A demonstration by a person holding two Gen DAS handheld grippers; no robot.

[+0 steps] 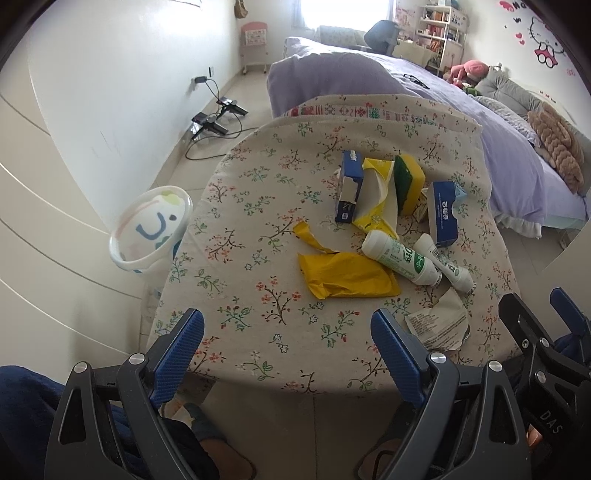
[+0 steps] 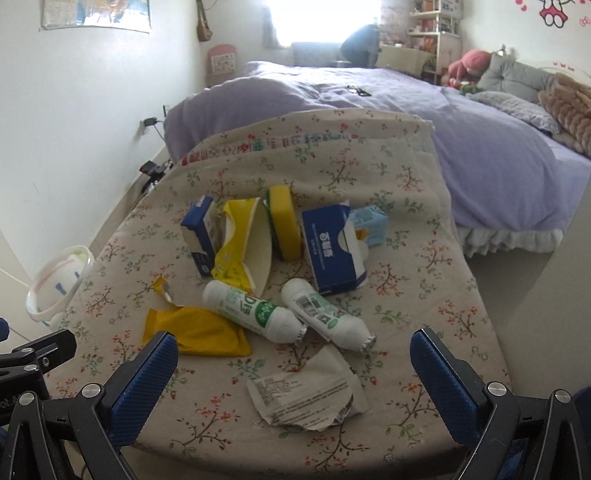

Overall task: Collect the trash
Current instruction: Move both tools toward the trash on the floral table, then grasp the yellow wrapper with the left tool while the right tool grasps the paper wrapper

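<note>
Trash lies on a floral-cloth table [image 1: 258, 206] [image 2: 424, 266]: two white bottles with green labels [image 1: 399, 258] [image 2: 255, 310], a flat yellow wrapper [image 1: 347, 275] [image 2: 195, 328], a torn white wrapper [image 1: 439, 325] [image 2: 310, 398], blue cartons [image 1: 445, 214] [image 2: 328, 247] and a yellow-green sponge [image 1: 406, 181] [image 2: 284, 225]. A white bin [image 1: 151, 229] [image 2: 59, 288] stands off the table's left side. My left gripper [image 1: 288, 336] is open at the near edge, holding nothing. My right gripper [image 2: 295, 350] is open over the torn white wrapper, also holding nothing.
A bed with a purple cover [image 1: 369, 77] [image 2: 443, 122] stands behind the table, with pillows and soft toys on it. Cables and chargers [image 1: 214, 122] lie on the floor by the left wall. A shelf [image 1: 439, 29] stands at the far end.
</note>
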